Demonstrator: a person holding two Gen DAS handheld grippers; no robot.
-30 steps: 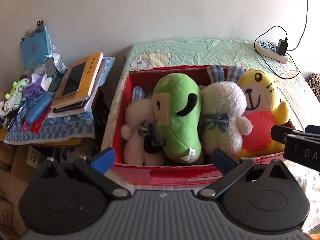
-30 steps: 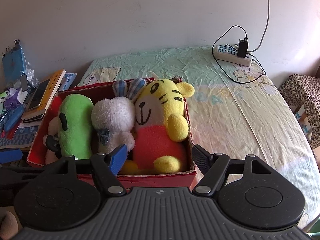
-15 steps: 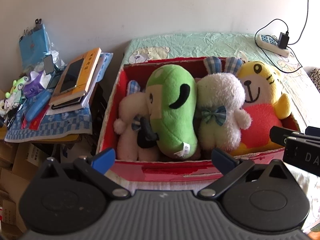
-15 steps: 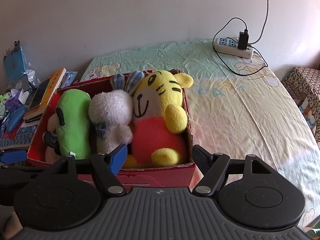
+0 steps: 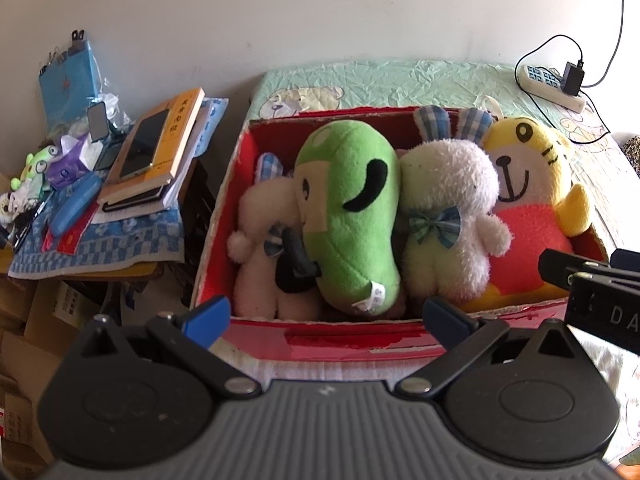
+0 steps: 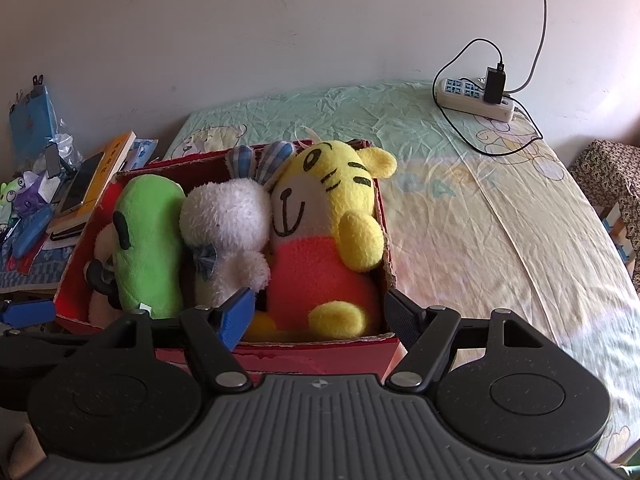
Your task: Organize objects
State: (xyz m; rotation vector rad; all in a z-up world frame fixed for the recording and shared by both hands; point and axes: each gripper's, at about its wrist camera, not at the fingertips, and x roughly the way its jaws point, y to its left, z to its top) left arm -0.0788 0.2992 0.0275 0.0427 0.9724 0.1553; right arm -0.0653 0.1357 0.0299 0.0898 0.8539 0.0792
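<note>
A red cardboard box (image 5: pixel 360 340) (image 6: pixel 320 354) sits on the bed, packed with plush toys. Side by side in it lie a pale rabbit (image 5: pixel 260 240), a green plush (image 5: pixel 352 216) (image 6: pixel 146 240), a white rabbit with checked ears (image 5: pixel 448 208) (image 6: pixel 228 228) and a yellow tiger in an orange shirt (image 5: pixel 528 200) (image 6: pixel 320 232). My left gripper (image 5: pixel 326 316) hangs open at the box's near wall, holding nothing. My right gripper (image 6: pixel 320 312) is open too, its fingers straddling the box's near right corner; part of it shows at the right of the left wrist view (image 5: pixel 588 276).
A cluttered side table (image 5: pixel 100 248) left of the box carries books with a phone on top (image 5: pixel 152 156), a blue case and small toys. A power strip with a charger and cables (image 6: pixel 476 96) lies at the bed's far right. Bare bedsheet (image 6: pixel 500 220) stretches right of the box.
Both grippers have drawn back a little toward the near side, so the box sits slightly farther off. The toys have not moved and both grippers stay open.
</note>
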